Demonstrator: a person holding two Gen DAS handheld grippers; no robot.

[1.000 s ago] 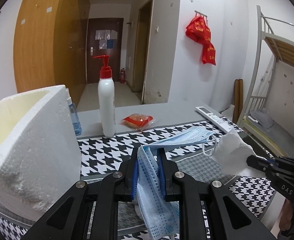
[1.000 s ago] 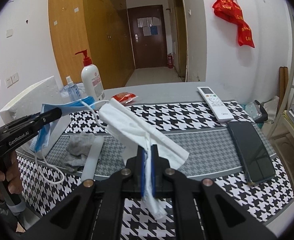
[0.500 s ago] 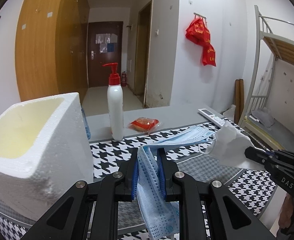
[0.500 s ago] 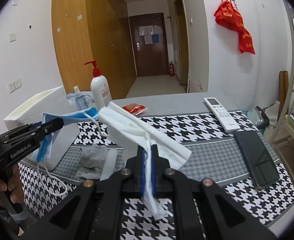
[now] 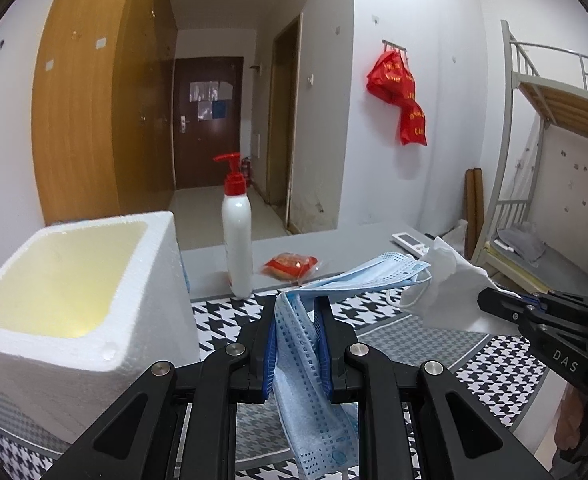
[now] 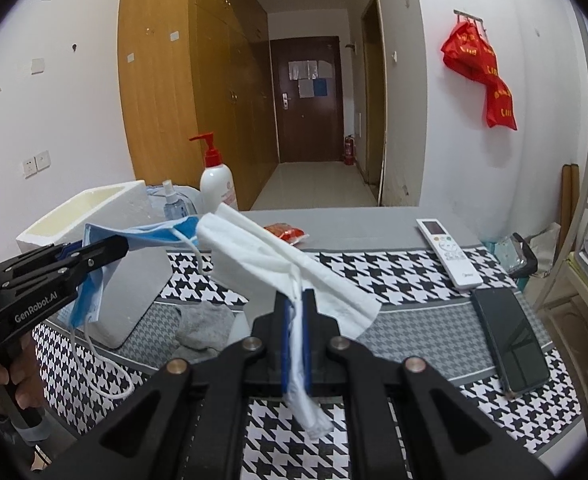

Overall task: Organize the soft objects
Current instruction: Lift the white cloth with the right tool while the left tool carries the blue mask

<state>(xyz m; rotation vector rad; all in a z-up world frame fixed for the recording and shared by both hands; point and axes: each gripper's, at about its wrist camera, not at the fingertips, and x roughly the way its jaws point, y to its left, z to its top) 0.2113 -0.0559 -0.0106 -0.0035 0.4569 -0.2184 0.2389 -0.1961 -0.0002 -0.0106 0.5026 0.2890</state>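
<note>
White walls (image 6: pixel 434 92), wooden wardrobe (image 6: pixel 166 92), dark door (image 6: pixel 308 100), metal bunk bed (image 5: pixel 550 128), tiled floor (image 6: pixel 314 180).

From the left wrist I can't see the floor of the foam box (image 5: pixel 74 304); its near wall blocks it, and it hides most of the small spray bottle (image 6: pixel 173 205) behind it. The blue mask's (image 5: pixel 314 392) lower end runs off the bottom edge. The grey cloth (image 6: pixel 204 326) beside the box is partly covered by my right claw (image 6: pixel 294 344). Print on the pump bottle (image 6: pixel 216 184) is too small to read.
</note>
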